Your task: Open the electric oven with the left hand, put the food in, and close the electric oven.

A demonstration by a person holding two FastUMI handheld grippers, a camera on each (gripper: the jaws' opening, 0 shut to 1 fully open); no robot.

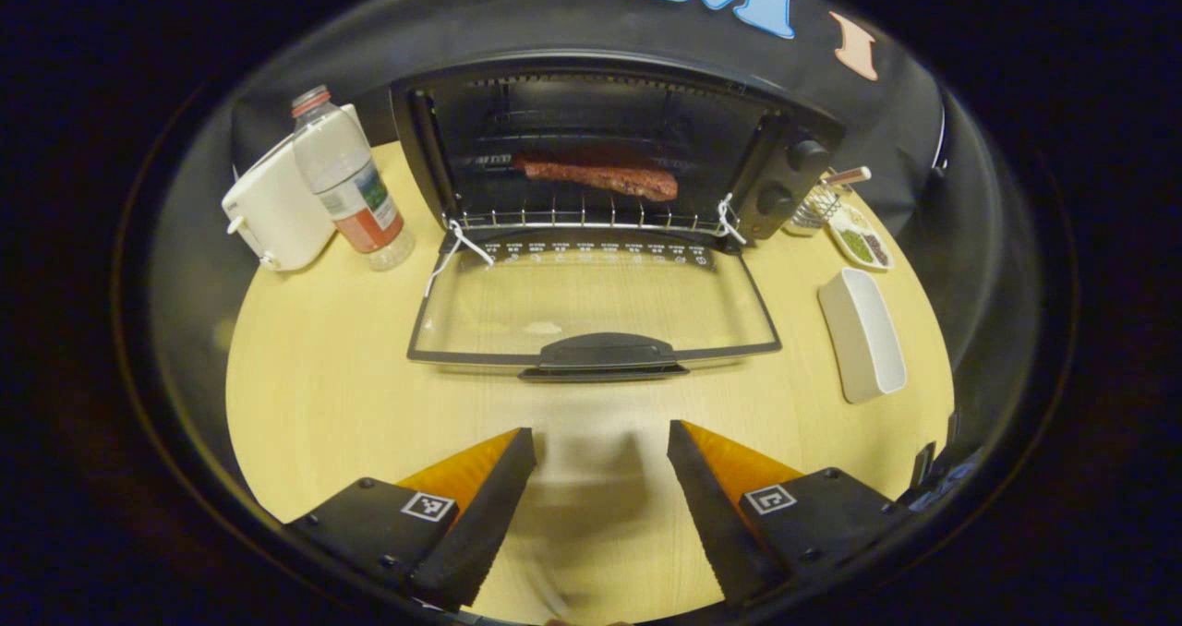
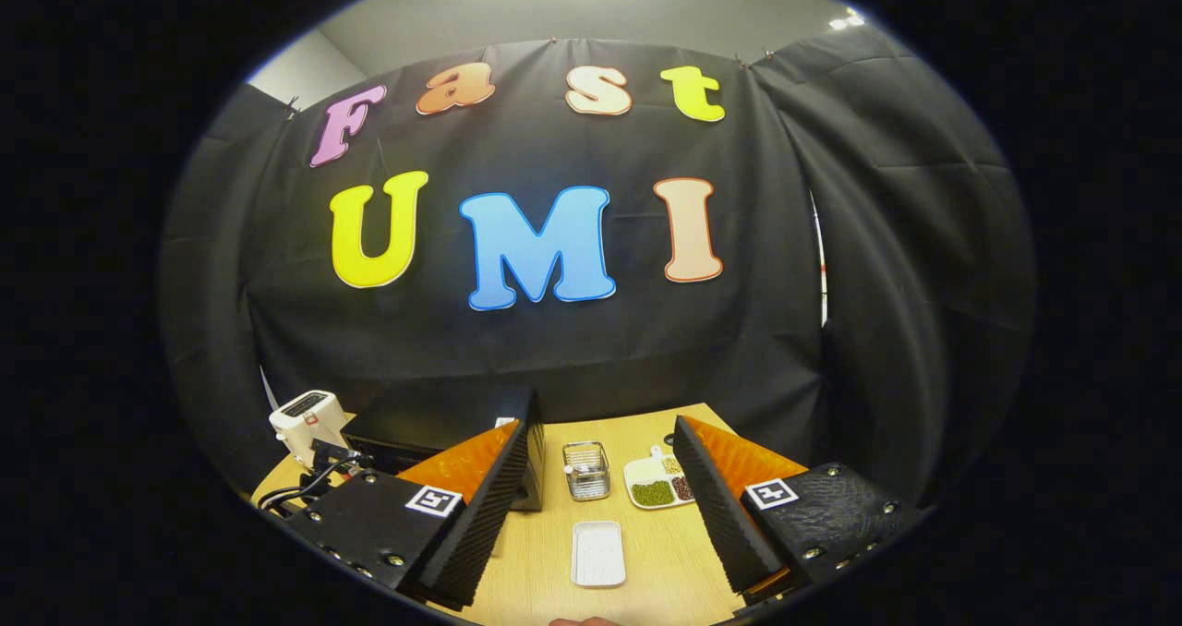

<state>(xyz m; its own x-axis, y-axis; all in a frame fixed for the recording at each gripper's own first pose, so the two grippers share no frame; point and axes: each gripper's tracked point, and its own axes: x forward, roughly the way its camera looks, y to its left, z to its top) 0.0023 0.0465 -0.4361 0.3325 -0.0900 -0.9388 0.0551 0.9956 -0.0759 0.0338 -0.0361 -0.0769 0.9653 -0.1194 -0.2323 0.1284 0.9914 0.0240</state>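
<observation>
The electric oven (image 1: 609,146) stands at the back of the wooden table (image 1: 323,395), its glass door (image 1: 591,307) folded down flat toward the left gripper (image 1: 600,506), which hangs released and empty just before the door handle (image 1: 605,354). The food (image 1: 605,178), a reddish-brown strip of meat, already lies on the wire rack (image 1: 582,215) inside. I judge that only closing is left. The risk: the fingers can slip off the low handle, so the door drops back, or a hard push can shift the oven toward the water bottle (image 1: 346,183). The right gripper (image 2: 605,506) is also released, held high over a white rectangular dish (image 2: 597,552), far from the oven
</observation>
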